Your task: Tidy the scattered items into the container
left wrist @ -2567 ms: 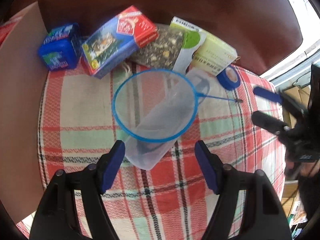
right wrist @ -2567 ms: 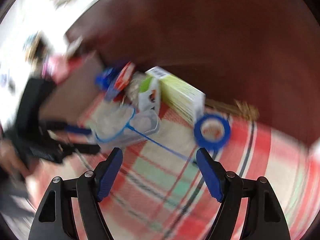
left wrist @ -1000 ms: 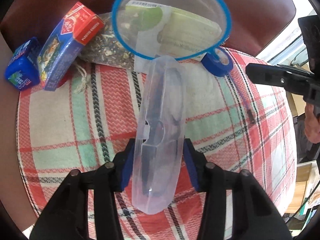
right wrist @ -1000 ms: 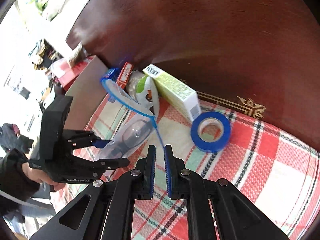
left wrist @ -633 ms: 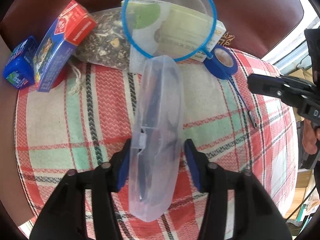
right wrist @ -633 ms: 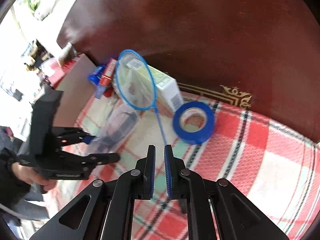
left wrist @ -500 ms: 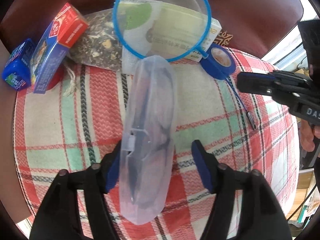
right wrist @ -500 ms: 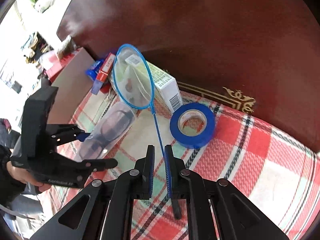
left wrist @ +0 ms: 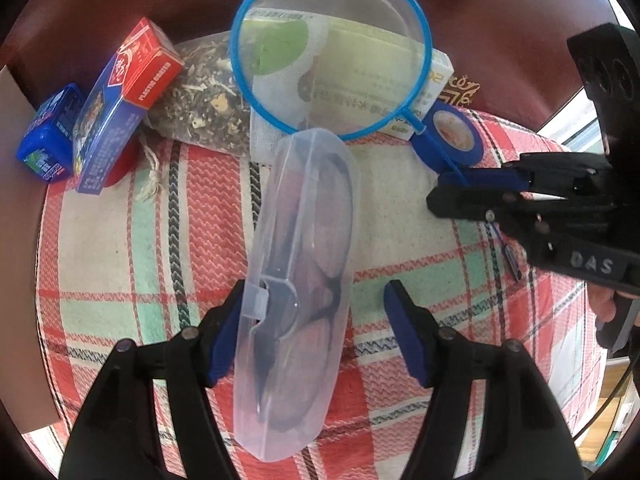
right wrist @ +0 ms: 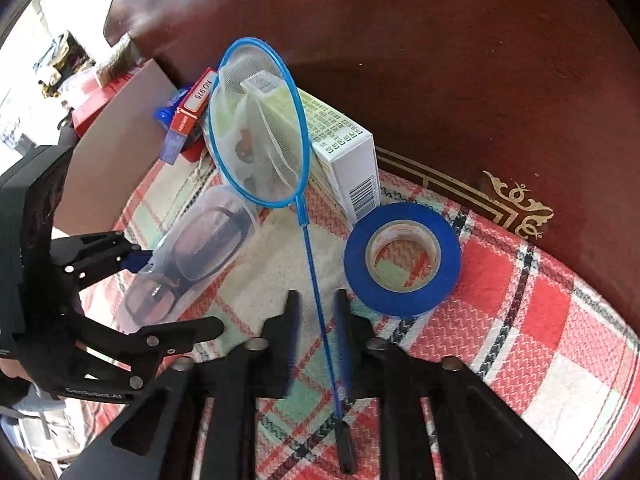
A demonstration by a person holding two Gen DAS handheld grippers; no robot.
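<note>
A clear, long plastic glasses case (left wrist: 298, 280) with dark spectacles inside is seen lying on the red, green and cream plaid cloth (left wrist: 120, 240), near the middle of the cloth. The left gripper (left wrist: 310, 332) is set around the case's near half with its blue pads apart: the left pad sits against the case's side, while a gap shows at the right pad, so the case is not clamped.

The right gripper (right wrist: 316, 340) is parted a little around the thin handle of a blue-rimmed round mesh net (right wrist: 260, 128); its fingers are blurred, and no firm grip on the handle can be made out. The net's hoop is tilted up over the pale green and white carton (left wrist: 360, 80) at the cloth's far edge. A blue roll of tape (right wrist: 402, 258) lies just beside the handle.

A flat brown cardboard panel (right wrist: 116, 152) stands at the cloth's left edge; whether it belongs to the container cannot be told.

The step in hand is judged to be the freeing of the case from under the net. Next, the left pads would need closing on the case before it is carried to the container.
</note>
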